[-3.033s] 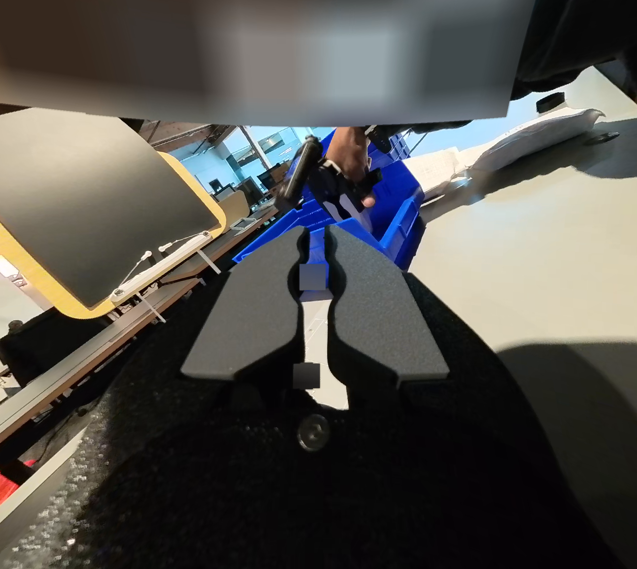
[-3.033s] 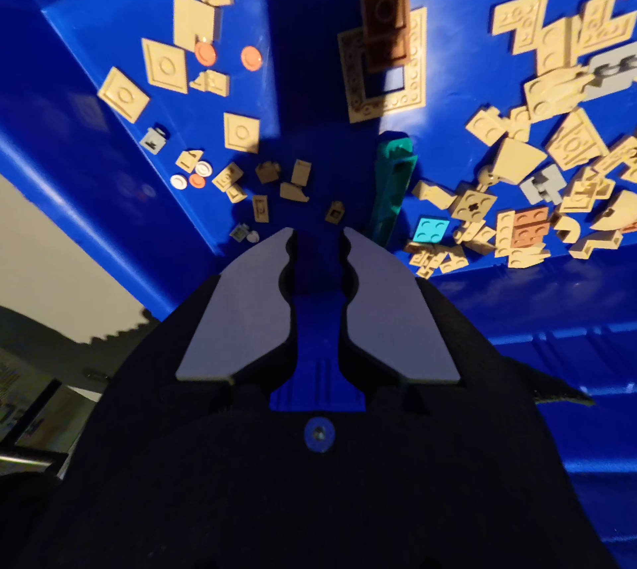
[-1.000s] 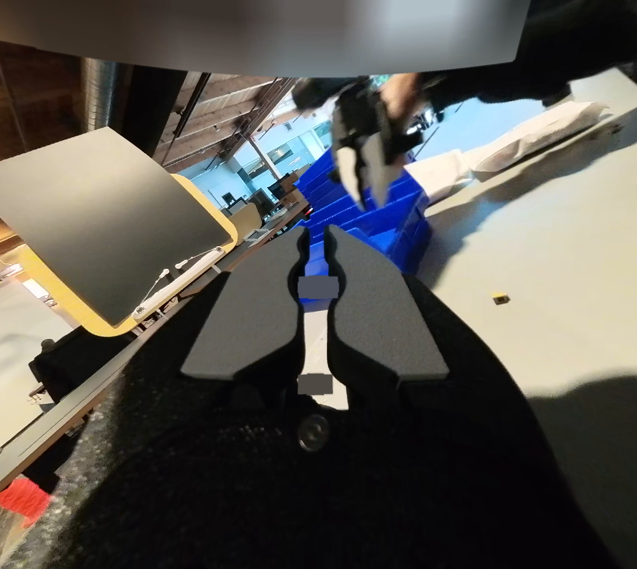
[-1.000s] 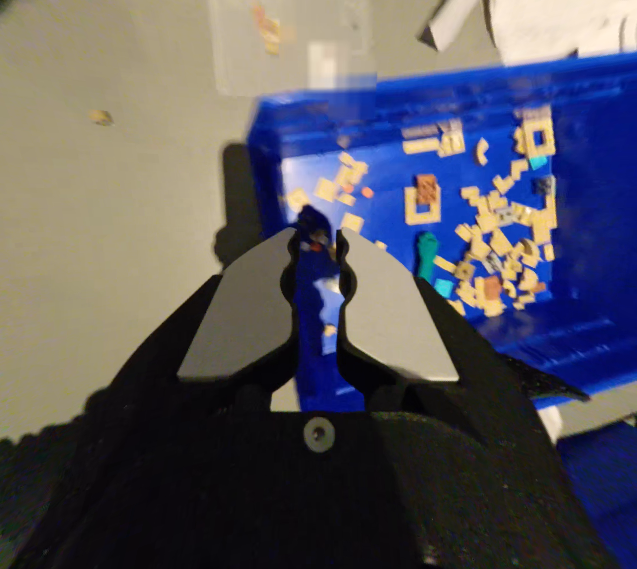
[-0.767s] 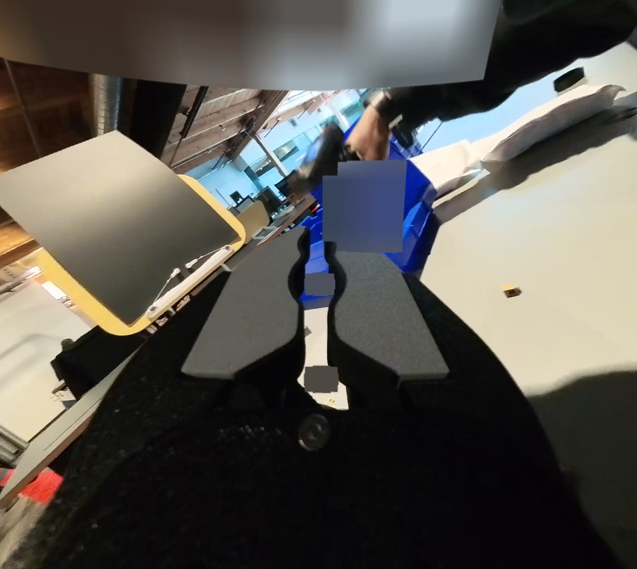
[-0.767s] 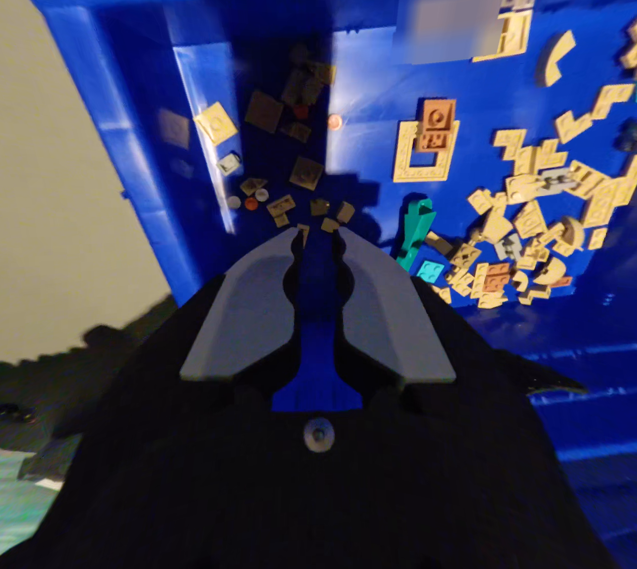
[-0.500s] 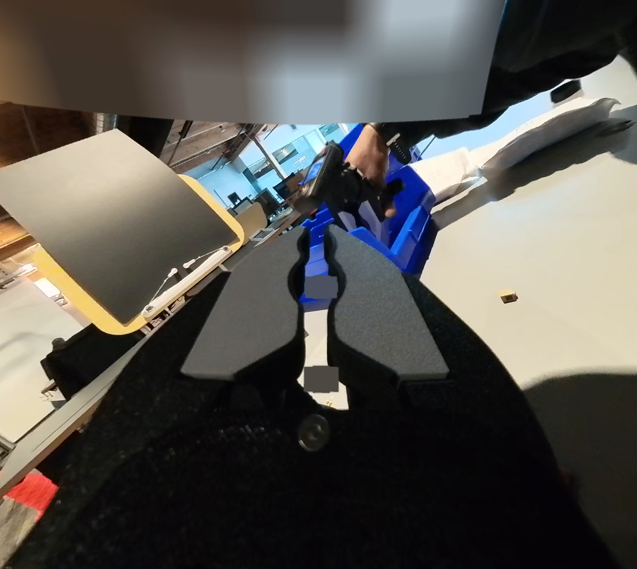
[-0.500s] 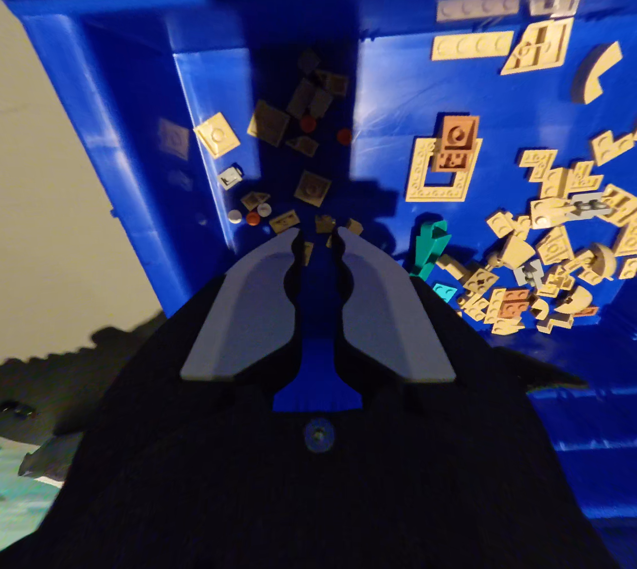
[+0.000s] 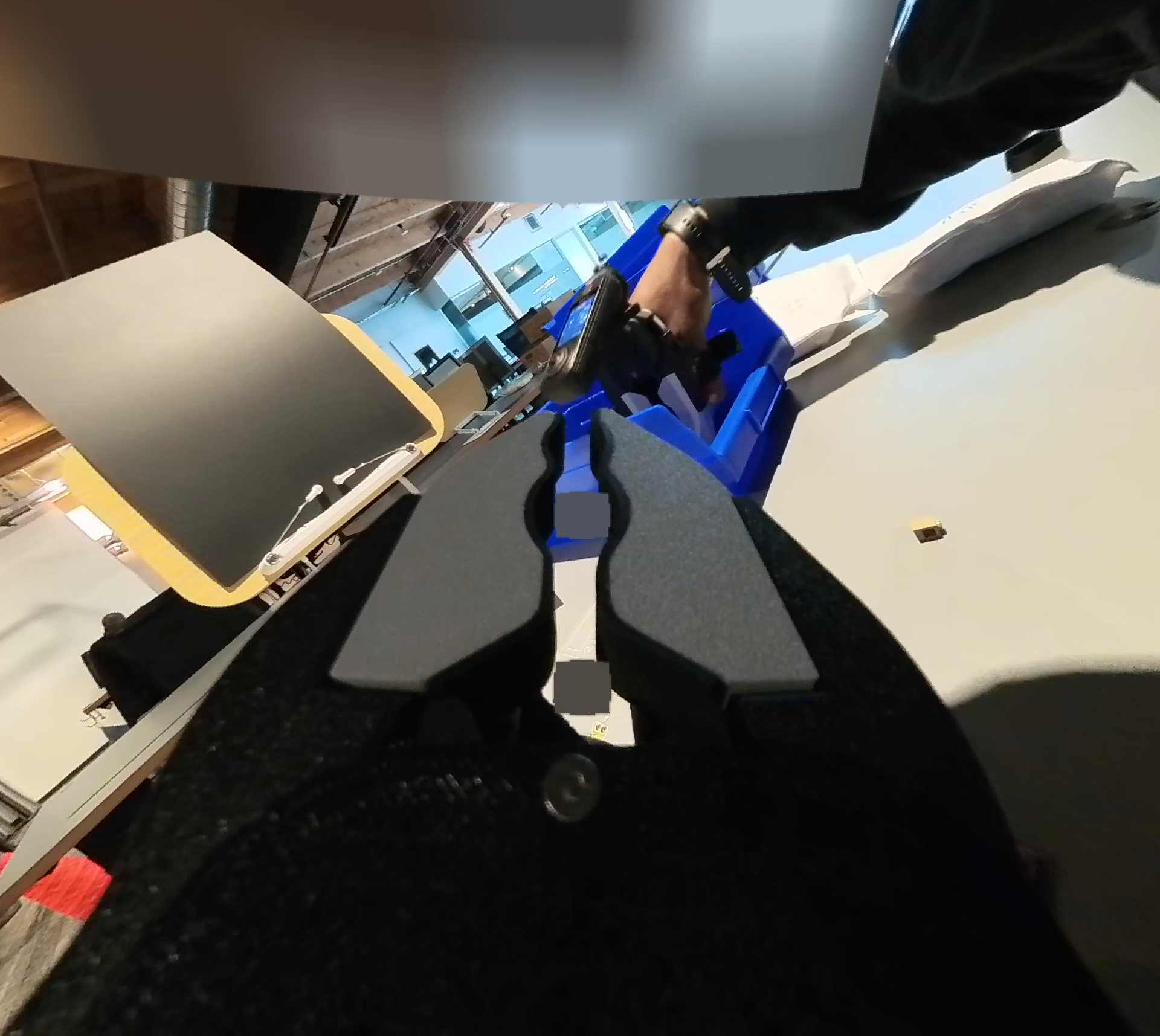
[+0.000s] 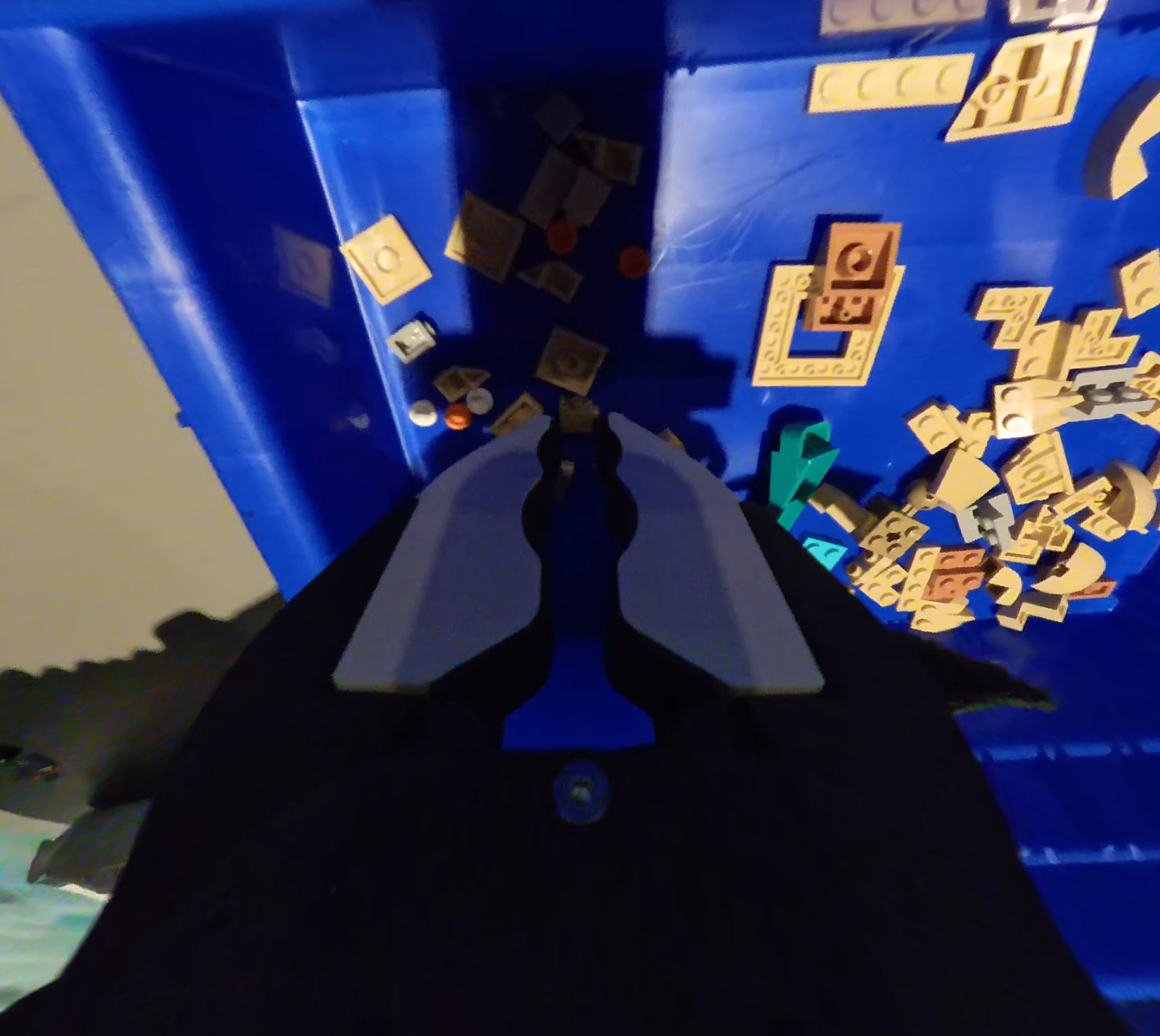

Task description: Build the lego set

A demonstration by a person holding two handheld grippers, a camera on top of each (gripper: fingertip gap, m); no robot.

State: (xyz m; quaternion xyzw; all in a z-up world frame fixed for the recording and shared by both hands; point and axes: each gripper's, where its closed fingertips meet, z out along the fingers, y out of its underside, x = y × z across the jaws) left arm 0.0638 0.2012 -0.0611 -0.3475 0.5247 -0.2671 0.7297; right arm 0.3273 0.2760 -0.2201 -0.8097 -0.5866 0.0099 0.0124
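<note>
My right gripper (image 10: 579, 422) is down inside a blue bin (image 10: 220, 253), its tips closed in on a small tan piece (image 10: 577, 414) on the bin floor. Around it lie loose tan plates, orange and white round studs, a tan frame plate (image 10: 816, 366) with a brown piece (image 10: 853, 278) on it, a teal piece (image 10: 797, 472) and a heap of tan pieces (image 10: 1036, 504) at the right. My left gripper (image 9: 577, 422) hovers over the grey table (image 9: 973, 441), jaws almost together with nothing between them. The left wrist view shows the right gripper (image 9: 628, 372) in a hand, reaching into the bin (image 9: 747, 422).
One small tan piece (image 9: 928, 532) lies alone on the table, right of my left gripper. A black panel with a wooden edge (image 9: 188, 409) stands at the left. A white bag (image 9: 1004, 227) and papers (image 9: 816, 303) lie behind the bin. The gap from one gripper's tips to the other's is roughly 30 cm. The left gripper is farther from the teal piece (image 10: 797, 472), some 35 cm, than the right, some 5 cm.
My right gripper went from above the table back down into the bin, moved onto a small tan piece and narrowed its jaws. My left gripper barely moved.
</note>
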